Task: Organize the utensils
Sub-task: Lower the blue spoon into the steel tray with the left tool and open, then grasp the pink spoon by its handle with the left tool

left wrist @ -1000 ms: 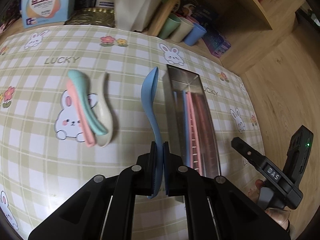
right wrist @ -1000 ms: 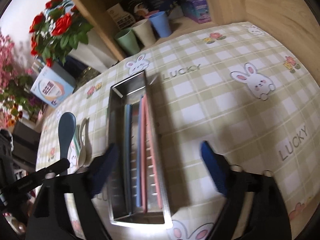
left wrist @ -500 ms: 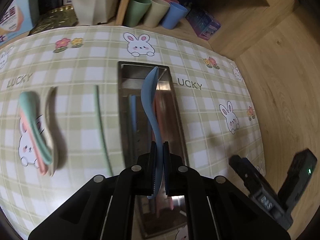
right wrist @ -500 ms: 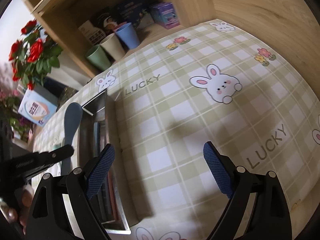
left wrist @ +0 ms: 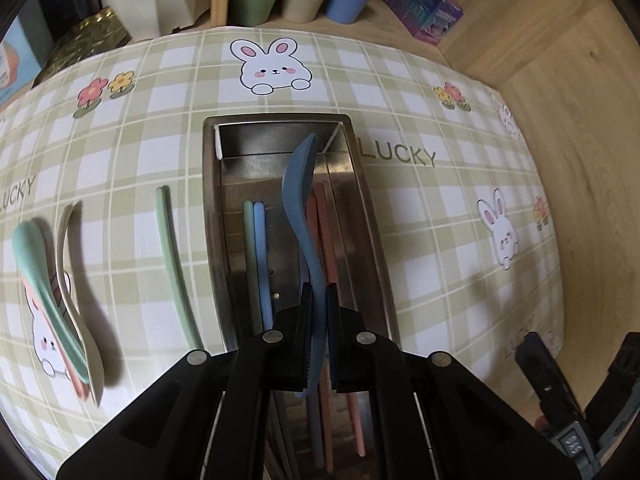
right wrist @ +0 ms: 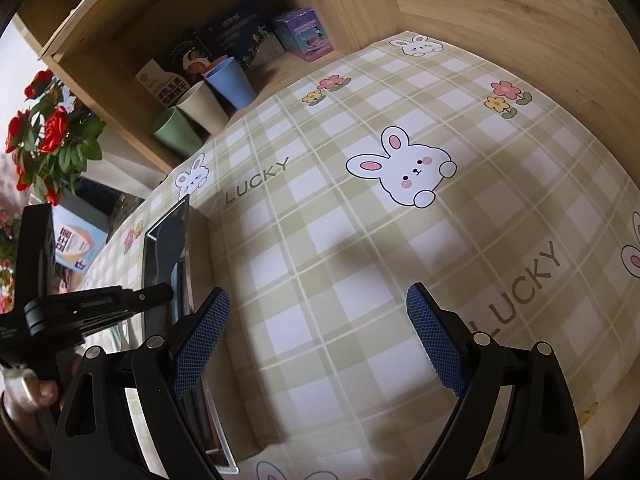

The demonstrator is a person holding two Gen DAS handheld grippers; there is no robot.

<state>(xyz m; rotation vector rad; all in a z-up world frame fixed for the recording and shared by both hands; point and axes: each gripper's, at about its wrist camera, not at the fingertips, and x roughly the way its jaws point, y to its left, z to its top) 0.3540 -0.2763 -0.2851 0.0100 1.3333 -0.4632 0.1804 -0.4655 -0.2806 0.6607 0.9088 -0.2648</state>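
Currently left gripper (left wrist: 319, 336) clamped tight on blue spoon (left wrist: 301, 200) handle, spoon bowl pointing away over metal tray (left wrist: 360, 184). Tray holds green and blue sticks (left wrist: 256, 264) left, pink sticks (left wrist: 324, 224) right, spoon above between them. Loose green stick (left wrist: 172, 264) on tablecloth (left wrist: 440, 240) just left of tray; stacked spoons (left wrist: 60, 300) further left. Right gripper (right wrist: 318, 344) spread wide, nothing between pads, over bare cloth right of tray.
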